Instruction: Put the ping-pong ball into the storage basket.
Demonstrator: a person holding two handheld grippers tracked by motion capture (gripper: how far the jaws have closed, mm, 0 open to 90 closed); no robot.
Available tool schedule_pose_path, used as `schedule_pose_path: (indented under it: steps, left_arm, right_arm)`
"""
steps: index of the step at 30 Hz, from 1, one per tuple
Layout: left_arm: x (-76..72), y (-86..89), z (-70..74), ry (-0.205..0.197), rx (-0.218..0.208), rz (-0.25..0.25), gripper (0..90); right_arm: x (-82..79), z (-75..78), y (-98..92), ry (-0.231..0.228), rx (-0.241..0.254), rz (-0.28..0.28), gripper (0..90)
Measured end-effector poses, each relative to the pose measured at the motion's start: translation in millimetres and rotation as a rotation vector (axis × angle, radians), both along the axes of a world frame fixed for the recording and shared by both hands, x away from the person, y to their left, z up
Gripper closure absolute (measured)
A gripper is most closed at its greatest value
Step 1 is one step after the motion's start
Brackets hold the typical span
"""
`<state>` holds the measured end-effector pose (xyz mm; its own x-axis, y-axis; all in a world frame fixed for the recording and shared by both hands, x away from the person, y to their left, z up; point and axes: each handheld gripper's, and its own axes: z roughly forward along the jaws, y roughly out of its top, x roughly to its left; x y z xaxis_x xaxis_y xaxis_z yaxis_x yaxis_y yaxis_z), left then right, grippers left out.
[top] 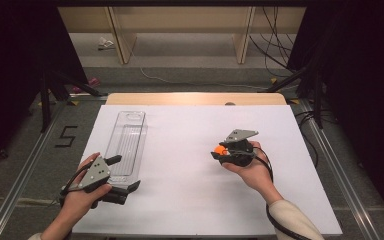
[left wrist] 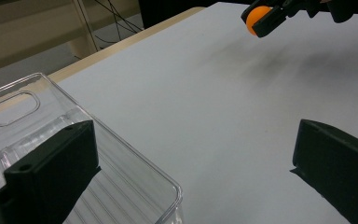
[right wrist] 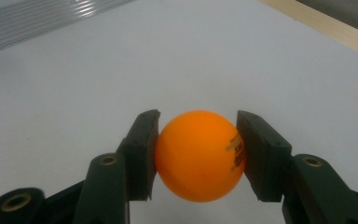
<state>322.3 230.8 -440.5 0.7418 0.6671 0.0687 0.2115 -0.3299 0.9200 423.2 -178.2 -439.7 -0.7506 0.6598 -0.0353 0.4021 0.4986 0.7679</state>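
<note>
Right gripper [top: 220, 152]: jaws clenched on the ball [top: 221, 149], one pad on each side. In the right gripper view the ball [right wrist: 199, 155] sits squarely between the two pads, orange, with small dark print on its right flank next to the pad. Nothing else is in the grip.

Ball position: held above the white sheet [top: 190, 200], right of centre on the bench [top: 195, 98]. In the left gripper view the ball [left wrist: 256, 18] appears at the top, pinched by the far gripper, with a faint shadow on the sheet beneath it, so it hangs clear of the surface. It is well apart from the tray.

Right hand [top: 252, 167]: wraps the gripper body from below, cable trailing back along the sleeve.

Left gripper [top: 129, 173]: jaws released, standing wide apart with nothing between them. It rests low at the near left edge of the sheet, held by the left hand [top: 80, 197].

Tray [top: 127, 142]: clear plastic, long and narrow, ribbed floor, slot handle at its far end. It lies on the left part of the sheet, long axis running away from the person. In the left gripper view the tray's near corner [left wrist: 168, 186] sits just beside the left-hand jaw; whether they touch cannot be told.
</note>
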Motion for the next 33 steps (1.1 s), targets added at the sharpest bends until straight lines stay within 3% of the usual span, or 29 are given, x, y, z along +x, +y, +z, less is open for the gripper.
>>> schedule_pose_path:
  steps: [33]
  left_arm:
    - [0.1, 0.2, 0.0, -0.001, 0.001, -0.001, 0.0]
  right_arm:
    - [4.4, 0.7, 16.5, -0.007, 0.007, 0.022, 51.4]
